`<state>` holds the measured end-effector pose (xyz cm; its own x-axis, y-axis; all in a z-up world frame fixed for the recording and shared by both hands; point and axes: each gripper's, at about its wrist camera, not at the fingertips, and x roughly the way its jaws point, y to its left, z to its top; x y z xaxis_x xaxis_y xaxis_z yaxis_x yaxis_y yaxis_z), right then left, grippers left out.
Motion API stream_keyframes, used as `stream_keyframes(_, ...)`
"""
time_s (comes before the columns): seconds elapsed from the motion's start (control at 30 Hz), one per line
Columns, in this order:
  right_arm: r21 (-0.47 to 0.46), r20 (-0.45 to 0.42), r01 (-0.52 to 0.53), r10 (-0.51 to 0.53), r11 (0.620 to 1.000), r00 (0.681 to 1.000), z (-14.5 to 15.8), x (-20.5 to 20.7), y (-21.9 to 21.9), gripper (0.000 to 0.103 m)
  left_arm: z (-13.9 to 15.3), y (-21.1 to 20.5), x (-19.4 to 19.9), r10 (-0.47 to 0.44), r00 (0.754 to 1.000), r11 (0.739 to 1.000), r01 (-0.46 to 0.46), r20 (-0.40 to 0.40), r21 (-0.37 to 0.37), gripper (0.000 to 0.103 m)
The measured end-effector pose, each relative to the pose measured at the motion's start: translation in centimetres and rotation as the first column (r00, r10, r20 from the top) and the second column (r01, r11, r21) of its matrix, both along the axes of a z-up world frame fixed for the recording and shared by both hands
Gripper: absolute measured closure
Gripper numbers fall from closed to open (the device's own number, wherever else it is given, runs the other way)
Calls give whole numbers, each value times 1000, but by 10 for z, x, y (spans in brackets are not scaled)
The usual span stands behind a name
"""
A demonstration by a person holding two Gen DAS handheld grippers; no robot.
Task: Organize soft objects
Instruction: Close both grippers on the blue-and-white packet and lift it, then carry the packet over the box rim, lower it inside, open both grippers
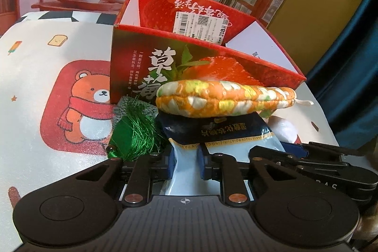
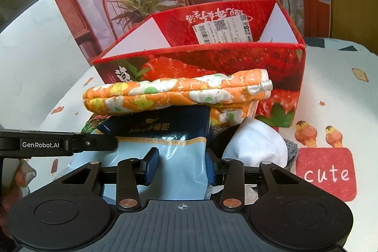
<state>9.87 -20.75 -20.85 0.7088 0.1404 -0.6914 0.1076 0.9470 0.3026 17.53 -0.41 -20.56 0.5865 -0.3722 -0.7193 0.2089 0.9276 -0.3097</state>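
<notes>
Worktop (image 1: 35, 91) w/ a cartoon-print cloth (bear, "cute" patch) carries everything. Far centre stands the red strawberry box (image 1: 212, 58), open top, a barcode label inside on its far wall. Just in front of it, near side, a heap of soft things: orange floral oven mitt (image 1: 222, 98) lies flat on top, resting on a blue-and-navy soft pack (image 1: 212, 134). Green tassel (image 1: 134, 131) sits at the heap's left, touching the box front; white cloth (image 2: 255, 145) at the right, over smth dark grey.

Left claw (image 1: 186, 163) pinches the pack's near pale end, blue pads pressed into the plastic. Right claw (image 2: 184, 168) is clamped on the same pack a bit further right, pads on both sides of it. Both claws side by side, left one's black finger visible in the right wrist view
</notes>
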Motion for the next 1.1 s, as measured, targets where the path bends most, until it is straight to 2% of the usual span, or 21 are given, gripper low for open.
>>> stream_keyframes(0.6,-23,89,-19,21,1000,996,36,-27,11,68,28,10,-30,-1,996,999,5,86,-46,83)
stream_keyframes(0.93,-54,181,-28,37,998,983,74,-35,15,68,61,14,-44,-1,978,998,16,208,-68,83)
stream_keyframes(0.97,-58,191,-30,41,998,981,78,-35,15,68,64,14,-45,0,970,997,18,244,-73,83)
stream_keyframes(1.1,-62,224,-37,50,997,973,94,-28,11,68,80,15,-40,-2,960,997,23,281,-69,83)
